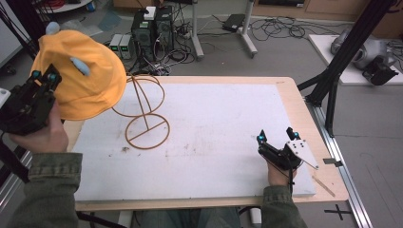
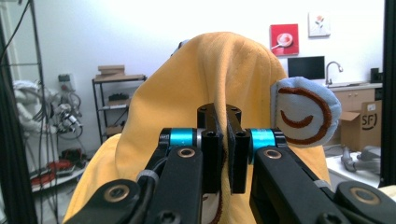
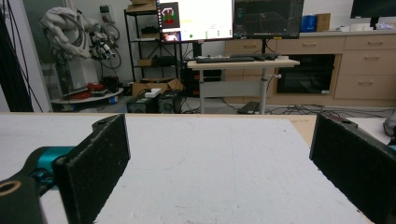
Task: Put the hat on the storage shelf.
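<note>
Orange fabric hat (image 1: 78, 71) with pale-blue ears hangs above the table's left edge, beside a wire stand (image 1: 145, 111). Left gripper (image 2: 223, 140) pinches its brim; thin fabric may slip. Right gripper (image 3: 219, 154) rests agape, empty.

High view sits above the person's edge, looking forward and down across the white foam-topped wooden table (image 1: 199, 133), floor and computer towers beyond. Left gripper view rides its black two-jaw left gripper (image 2: 223, 140), raised off the table's left side, facing level into the room, pressed right up against the soft orange fabric hat (image 2: 210, 74), which the high view sees too (image 1: 81, 71). Right gripper view rides the black two-jaw right gripper (image 3: 219, 154) low over the white board (image 3: 210, 163), looking along it toward desks and monitors; that board is common ground with the high view.
</note>
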`<state>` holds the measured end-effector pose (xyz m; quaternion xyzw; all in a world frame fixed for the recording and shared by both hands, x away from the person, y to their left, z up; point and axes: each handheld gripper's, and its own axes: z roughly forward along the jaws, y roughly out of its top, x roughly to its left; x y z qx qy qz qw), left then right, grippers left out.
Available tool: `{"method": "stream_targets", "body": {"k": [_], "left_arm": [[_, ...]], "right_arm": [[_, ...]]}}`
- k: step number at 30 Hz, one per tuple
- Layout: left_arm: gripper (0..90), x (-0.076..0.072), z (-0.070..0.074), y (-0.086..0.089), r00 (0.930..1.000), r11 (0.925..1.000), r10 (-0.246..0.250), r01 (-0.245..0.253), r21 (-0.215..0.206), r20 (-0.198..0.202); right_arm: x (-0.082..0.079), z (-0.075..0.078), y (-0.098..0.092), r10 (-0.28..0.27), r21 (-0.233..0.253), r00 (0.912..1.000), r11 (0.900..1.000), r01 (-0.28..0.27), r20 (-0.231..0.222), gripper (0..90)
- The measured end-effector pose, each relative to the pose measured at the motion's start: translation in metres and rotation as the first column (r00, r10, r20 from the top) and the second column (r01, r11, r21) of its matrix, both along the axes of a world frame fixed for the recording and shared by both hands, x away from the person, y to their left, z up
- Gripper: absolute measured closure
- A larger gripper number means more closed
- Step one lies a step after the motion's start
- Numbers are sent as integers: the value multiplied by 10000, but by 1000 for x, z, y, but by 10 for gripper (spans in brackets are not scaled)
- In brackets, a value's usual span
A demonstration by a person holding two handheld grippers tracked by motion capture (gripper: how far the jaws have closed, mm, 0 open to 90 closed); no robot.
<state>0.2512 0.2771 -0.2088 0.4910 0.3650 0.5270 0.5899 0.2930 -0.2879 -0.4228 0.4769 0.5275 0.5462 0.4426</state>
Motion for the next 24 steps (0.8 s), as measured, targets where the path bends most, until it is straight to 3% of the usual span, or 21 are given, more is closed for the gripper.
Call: {"method": "stream_targets", "body": {"k": [5,9,16,20,23,24], "left_arm": [[870,10,9,-13,9994,9994,-345,346,-101,62],[870,17,9,-21,9985,9984,-554,554,-94,-37],[870,36,4,-38,9939,9951,-986,982,-117,-485],[870,47,1,-45,9881,9916,-1289,1278,-175,-836],[869,57,-6,-53,9780,9860,-1669,1659,-188,-1254],[870,57,-6,-53,9780,9860,-1669,1659,-188,-1254]], "right_arm": [[-1,0,0,-4,-87,10000,10000,5,40,46],[-1,0,1,13,-158,10000,9999,-13,-28,46],[-1,0,0,1,-204,10000,9998,0,52,46],[-1,0,1,27,-249,10000,9997,-26,17,46],[-1,0,1,79,-314,10000,9995,-79,-13,46],[-1,0,1,67,-323,10000,9995,-68,-12,46]]}}
